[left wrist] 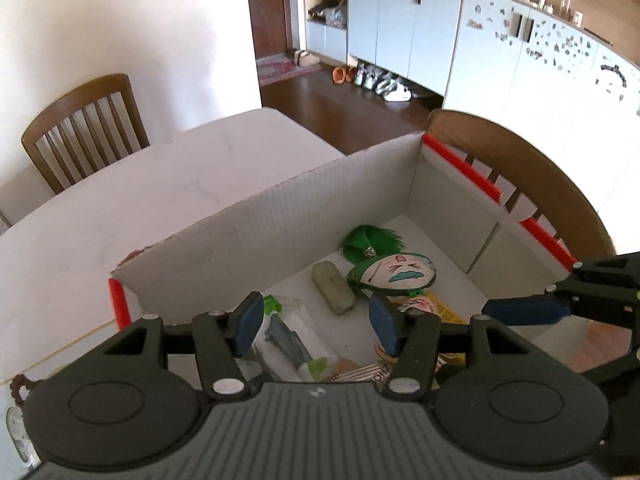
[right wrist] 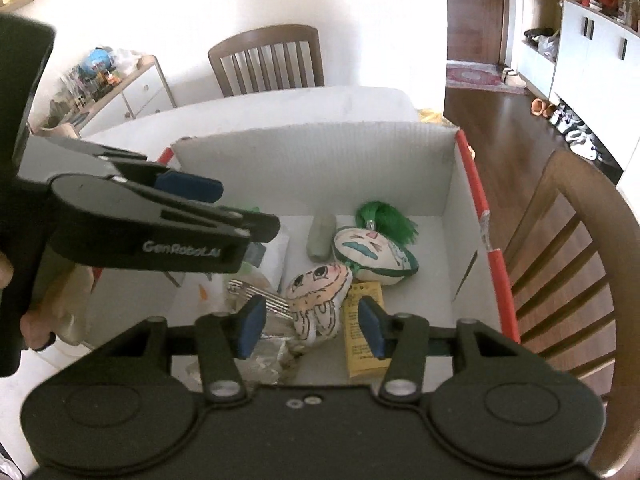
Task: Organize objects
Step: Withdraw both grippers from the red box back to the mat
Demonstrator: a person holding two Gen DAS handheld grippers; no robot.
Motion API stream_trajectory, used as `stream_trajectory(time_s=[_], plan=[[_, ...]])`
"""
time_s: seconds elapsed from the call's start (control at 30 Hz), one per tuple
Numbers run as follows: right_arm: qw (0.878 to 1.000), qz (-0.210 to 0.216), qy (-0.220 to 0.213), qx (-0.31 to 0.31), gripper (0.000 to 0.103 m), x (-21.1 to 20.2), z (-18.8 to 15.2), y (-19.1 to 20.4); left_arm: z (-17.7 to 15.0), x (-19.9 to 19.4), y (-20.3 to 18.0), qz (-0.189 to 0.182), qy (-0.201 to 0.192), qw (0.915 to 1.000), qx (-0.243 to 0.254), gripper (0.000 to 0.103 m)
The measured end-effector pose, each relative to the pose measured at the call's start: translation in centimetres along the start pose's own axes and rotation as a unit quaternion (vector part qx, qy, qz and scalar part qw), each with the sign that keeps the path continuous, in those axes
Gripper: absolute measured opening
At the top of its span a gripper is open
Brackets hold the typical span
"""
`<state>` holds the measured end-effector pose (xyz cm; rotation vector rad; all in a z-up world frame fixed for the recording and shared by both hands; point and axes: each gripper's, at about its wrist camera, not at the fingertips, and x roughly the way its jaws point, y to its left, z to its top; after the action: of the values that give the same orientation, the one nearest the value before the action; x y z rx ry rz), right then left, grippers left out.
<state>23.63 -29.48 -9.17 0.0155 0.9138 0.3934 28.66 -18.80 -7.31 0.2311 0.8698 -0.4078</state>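
Observation:
A white cardboard box (left wrist: 280,216) with red edges stands on the white table; it also shows in the right wrist view (right wrist: 320,160). Inside lie a green-tasselled face pouch (left wrist: 394,272) (right wrist: 374,254), a grey-green bar (left wrist: 333,288) (right wrist: 322,236), a pink face doll (right wrist: 316,292), a yellow packet (right wrist: 362,340), metal forks (right wrist: 260,298) and plastic-wrapped items (left wrist: 288,340). My left gripper (left wrist: 316,322) is open and empty over the box's near end. My right gripper (right wrist: 310,326) is open and empty above the doll.
Wooden chairs stand behind the table (left wrist: 84,128) and to the right of the box (right wrist: 568,264). A bead string (left wrist: 20,386) lies on the table at the left. A low cabinet (right wrist: 120,92) with clutter stands by the wall.

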Motion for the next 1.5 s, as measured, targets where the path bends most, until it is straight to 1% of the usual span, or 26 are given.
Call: stream_trajectory(time_s=[0.3,0.37,0.47,0.53,0.67,0.7,0.77,0.9,0.97,1.0,1.03,1.13,1.23,1.37,1.5], plan=[[1.0,0.006,-0.028,0.003,0.052,-2.8,0.1,0.8,-1.2,-4.3,0.1,0.001,-0.042,0.999,-0.015,0.057],[0.999,0.008,-0.035,0.007,0.054,-3.5,0.1,1.3,-1.6,-5.4,0.1,0.002,-0.053,0.9984,-0.018,0.057],[0.999,0.009,-0.049,0.009,0.055,-4.7,0.2,1.7,-2.1,-7.2,0.2,0.001,-0.07,0.9973,-0.022,0.058],[0.998,0.011,-0.059,0.014,0.058,-5.5,0.2,2.0,-2.5,-8.2,0.4,0.001,-0.079,0.9965,-0.027,0.067],[0.997,0.011,-0.076,0.024,0.065,-6.9,0.0,2.6,-3.4,-9.9,0.9,-0.005,-0.087,0.9954,-0.04,0.068],[0.997,0.011,-0.079,0.026,0.066,-7.2,-0.1,2.8,-3.6,-10.2,1.1,-0.007,-0.089,0.9952,-0.042,0.069],[0.996,0.01,-0.084,0.029,0.072,-7.6,-0.3,3.2,-4.2,-10.9,1.4,-0.008,-0.091,0.9947,-0.046,0.073],[0.995,0.007,-0.091,0.031,0.077,-8.1,-0.7,4.4,-5.4,-12.1,2.0,-0.009,-0.101,0.9937,-0.048,0.075],[0.995,0.006,-0.096,0.033,0.081,-8.4,-0.9,5.1,-6.0,-12.8,2.4,-0.01,-0.107,0.9929,-0.05,0.078],[0.994,0.005,-0.099,0.035,0.083,-8.5,-1.0,5.4,-6.2,-13.1,2.6,-0.011,-0.11,0.9925,-0.052,0.082],[0.994,0.003,-0.101,0.037,0.086,-8.7,-1.2,5.7,-6.5,-13.4,2.8,-0.013,-0.113,0.992,-0.056,0.084],[0.994,0.002,-0.106,0.042,0.092,-8.9,-1.5,6.7,-7.3,-14.2,3.6,-0.018,-0.117,0.9912,-0.061,0.085],[0.992,0.011,-0.117,0.045,0.098,-9.1,-1.8,7.5,-8.1,-14.7,4.4,-0.014,-0.118,0.9909,-0.064,0.085],[0.99,0.015,-0.131,0.045,0.101,-9.3,-2.0,9.0,-9.1,-15.5,5.6,-0.009,-0.123,0.9899,-0.069,0.087],[0.989,0.015,-0.138,0.048,0.102,-9.3,-2.2,10.4,-10.2,-16.2,7.1,-0.008,-0.131,0.9882,-0.079,0.103]])
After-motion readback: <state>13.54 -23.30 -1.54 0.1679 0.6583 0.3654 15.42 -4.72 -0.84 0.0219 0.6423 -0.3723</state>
